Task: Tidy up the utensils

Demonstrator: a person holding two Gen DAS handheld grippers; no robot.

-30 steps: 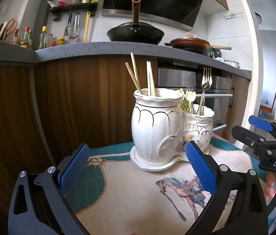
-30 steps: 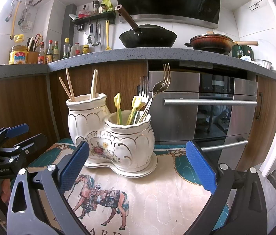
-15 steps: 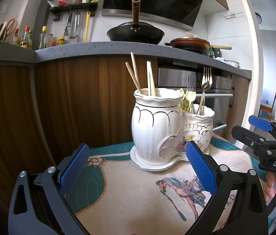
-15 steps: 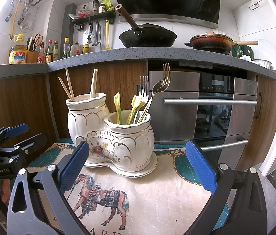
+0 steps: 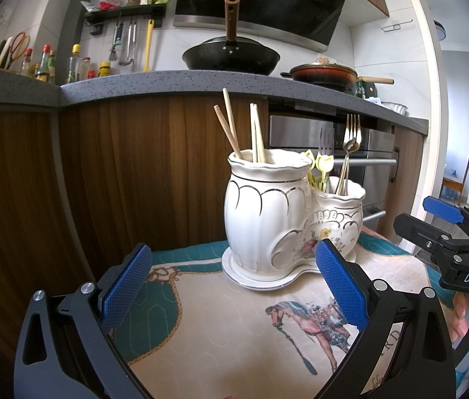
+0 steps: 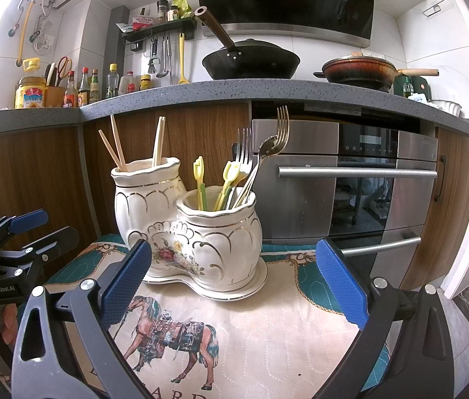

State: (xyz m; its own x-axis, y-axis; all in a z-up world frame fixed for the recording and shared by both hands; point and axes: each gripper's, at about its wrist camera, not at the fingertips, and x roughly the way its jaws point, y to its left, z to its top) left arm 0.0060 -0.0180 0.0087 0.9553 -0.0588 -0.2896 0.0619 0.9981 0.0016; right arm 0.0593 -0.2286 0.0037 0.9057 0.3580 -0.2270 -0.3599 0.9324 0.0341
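A white ceramic double holder stands on its own saucer-like base toward the far middle of the quilted horse-print mat that covers the surface. Its taller left pot holds the wooden chopsticks, and the lower right pot holds the metal forks, a spoon and the yellow-green plastic picks. The left tongs are spread wide and hold nothing, with the holder beyond and between the blue pads; the right tongs are just as wide and empty, aimed at the lower pot. By the look of it the holder is heavy, glazed, slippery and breakable, so it is better left standing and only its contents lifted. The chopsticks are light, stiff and thin, and they lean apart; taking one high on the free shaft, well above the rim, seems safest. The forks are heavier and smooth, and crowd the picks, so a pinch on one handle near the tines risks dragging a neighbour along. Open mat lies near and to the right of the holder, with room to set things down. The far edge sits close to the wooden cabinet front and oven, and the mat's right edge falls away to the floor.
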